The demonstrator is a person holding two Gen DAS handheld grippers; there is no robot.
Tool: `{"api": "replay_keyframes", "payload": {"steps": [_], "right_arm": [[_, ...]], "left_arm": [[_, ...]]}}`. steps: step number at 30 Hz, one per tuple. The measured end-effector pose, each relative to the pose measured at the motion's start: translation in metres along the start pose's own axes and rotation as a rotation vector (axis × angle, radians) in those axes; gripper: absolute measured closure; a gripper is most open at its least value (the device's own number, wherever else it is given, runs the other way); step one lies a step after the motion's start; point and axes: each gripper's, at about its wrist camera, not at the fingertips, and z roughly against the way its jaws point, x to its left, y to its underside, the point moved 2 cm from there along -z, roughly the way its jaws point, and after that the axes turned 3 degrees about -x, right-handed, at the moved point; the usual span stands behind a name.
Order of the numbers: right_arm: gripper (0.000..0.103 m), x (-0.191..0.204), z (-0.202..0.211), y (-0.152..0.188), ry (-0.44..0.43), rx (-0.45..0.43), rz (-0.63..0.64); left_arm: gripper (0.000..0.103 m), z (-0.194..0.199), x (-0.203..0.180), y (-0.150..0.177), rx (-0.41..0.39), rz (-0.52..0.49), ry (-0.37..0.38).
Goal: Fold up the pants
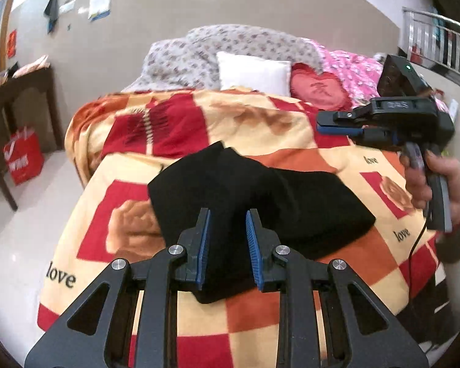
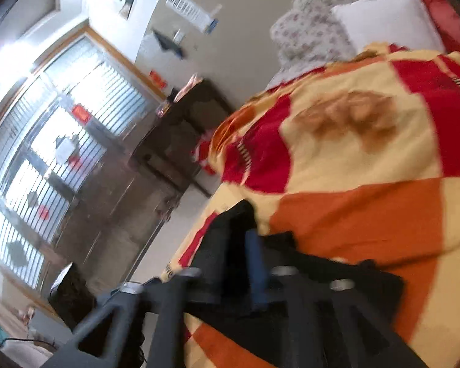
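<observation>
The black pants [image 1: 257,196] lie folded into a compact bundle on the red, orange and cream blanket [image 1: 260,113] of the bed. My left gripper [image 1: 228,220] is open just above the near edge of the pants, holding nothing. My right gripper [image 1: 323,124] shows in the left wrist view, held in the air to the right of the pants with its fingers pressed together and empty. In the blurred, tilted right wrist view the pants [image 2: 346,279] lie under the right gripper [image 2: 245,239], whose opening is unclear there.
A white pillow [image 1: 254,72], a red heart cushion [image 1: 319,87] and floral quilts [image 1: 230,49] lie at the head of the bed. A dark wooden table [image 1: 18,92] and a red bag [image 1: 23,155] stand on the floor to the left.
</observation>
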Motion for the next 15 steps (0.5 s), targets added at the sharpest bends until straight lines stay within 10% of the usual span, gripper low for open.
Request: {"api": "replay_keyframes", "payload": {"steps": [1,11,15], "right_arm": [[0.034,0.007,-0.014,0.002,-0.002,0.040,0.021],[0.033,-0.011,-0.159,-0.009,0.132,0.315,0.034],[0.069,-0.004,-0.175,-0.002,0.055,0.286,0.035]], "left_arm": [[0.080,-0.001,0.004,0.000,0.006,0.024,0.004],[0.048,-0.024,0.036,0.016,0.045,0.185,-0.032],[0.044,-0.053,0.056,0.026,0.114,0.275,-0.039]]}}
